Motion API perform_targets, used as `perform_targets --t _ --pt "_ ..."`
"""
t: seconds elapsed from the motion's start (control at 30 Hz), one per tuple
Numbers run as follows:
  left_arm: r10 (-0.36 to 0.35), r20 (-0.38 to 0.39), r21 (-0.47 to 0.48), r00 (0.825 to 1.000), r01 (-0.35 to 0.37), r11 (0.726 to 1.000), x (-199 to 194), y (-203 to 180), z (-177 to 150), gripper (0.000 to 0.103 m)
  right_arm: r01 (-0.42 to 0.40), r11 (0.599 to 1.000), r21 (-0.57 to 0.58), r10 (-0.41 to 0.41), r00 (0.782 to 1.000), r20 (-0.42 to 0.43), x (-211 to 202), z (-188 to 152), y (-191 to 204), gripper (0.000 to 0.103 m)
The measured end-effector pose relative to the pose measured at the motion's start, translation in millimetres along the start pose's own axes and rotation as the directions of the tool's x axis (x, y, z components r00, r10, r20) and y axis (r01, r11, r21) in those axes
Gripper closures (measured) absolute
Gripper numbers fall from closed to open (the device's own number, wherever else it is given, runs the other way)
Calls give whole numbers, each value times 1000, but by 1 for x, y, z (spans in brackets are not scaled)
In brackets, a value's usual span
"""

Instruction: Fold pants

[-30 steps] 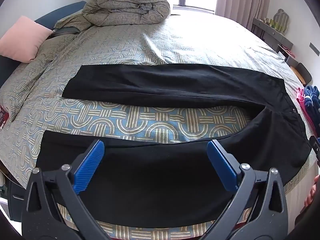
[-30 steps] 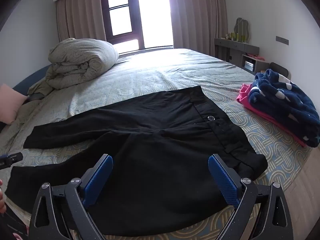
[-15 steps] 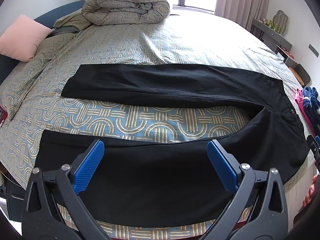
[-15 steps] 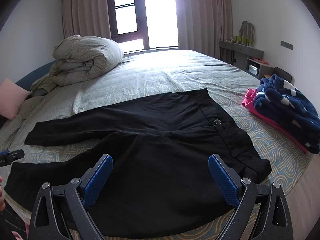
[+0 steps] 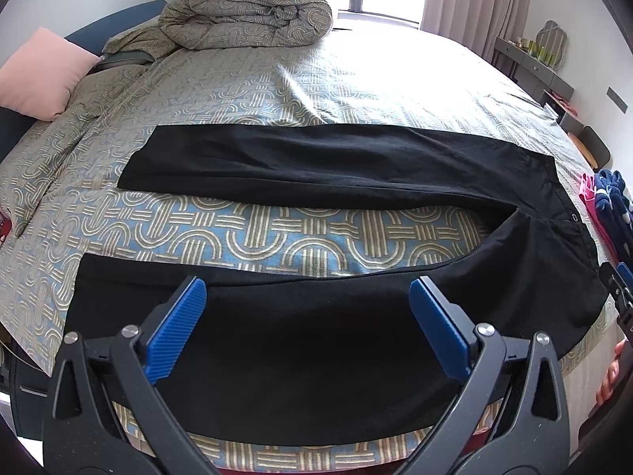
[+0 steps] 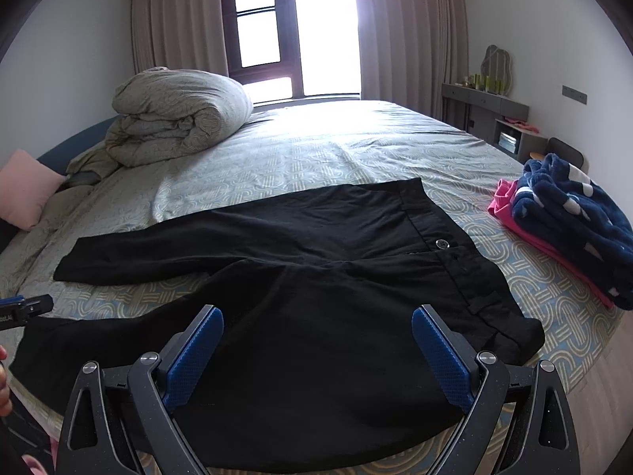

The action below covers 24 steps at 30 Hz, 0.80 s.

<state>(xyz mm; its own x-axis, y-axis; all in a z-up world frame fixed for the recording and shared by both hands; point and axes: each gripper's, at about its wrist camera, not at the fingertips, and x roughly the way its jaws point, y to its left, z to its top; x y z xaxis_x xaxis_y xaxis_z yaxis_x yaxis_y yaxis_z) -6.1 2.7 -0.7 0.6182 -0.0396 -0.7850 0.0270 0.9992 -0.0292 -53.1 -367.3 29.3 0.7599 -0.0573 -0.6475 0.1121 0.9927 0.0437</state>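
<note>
Black pants [image 5: 316, 336] lie flat on the bed, legs spread apart in a V, hems to the left, waistband with a button [image 6: 442, 243] to the right. My left gripper [image 5: 308, 308] is open and empty, held above the near leg. My right gripper [image 6: 316, 340] is open and empty above the near leg close to the waistband; the pants [image 6: 316, 277] fill the lower part of that view. The left gripper's tip [image 6: 23, 308] shows at the left edge of the right wrist view.
The bed [image 5: 277, 237] has a patterned grey-blue cover. A rolled duvet [image 5: 253, 8] and a pink pillow [image 5: 39, 71] lie at the far left. A navy fleece on pink clothes [image 6: 573, 213] lies at the right. A grey dresser [image 6: 486, 111] stands by the wall.
Both grippers have drawn back slightly and tilted up; more of the room shows in the right wrist view. The pants have not moved.
</note>
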Motion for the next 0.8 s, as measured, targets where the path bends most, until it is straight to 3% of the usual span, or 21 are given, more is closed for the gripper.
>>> perform_targets --t 0.2,0.37,0.8 --pt "-51 33 -2 998 51 999 -2 0 -9 1 7 1000 -19 -7 1000 26 -7 4 6 5" --pt "-47 -36 -4 998 47 999 1 1 -11 1 14 1000 -26 -13 1000 22 -7 3 7 5" --pt "-35 -32 -25 999 34 999 0 7 -17 1 5 1000 -11 -5 1000 14 -6 0 6 5"
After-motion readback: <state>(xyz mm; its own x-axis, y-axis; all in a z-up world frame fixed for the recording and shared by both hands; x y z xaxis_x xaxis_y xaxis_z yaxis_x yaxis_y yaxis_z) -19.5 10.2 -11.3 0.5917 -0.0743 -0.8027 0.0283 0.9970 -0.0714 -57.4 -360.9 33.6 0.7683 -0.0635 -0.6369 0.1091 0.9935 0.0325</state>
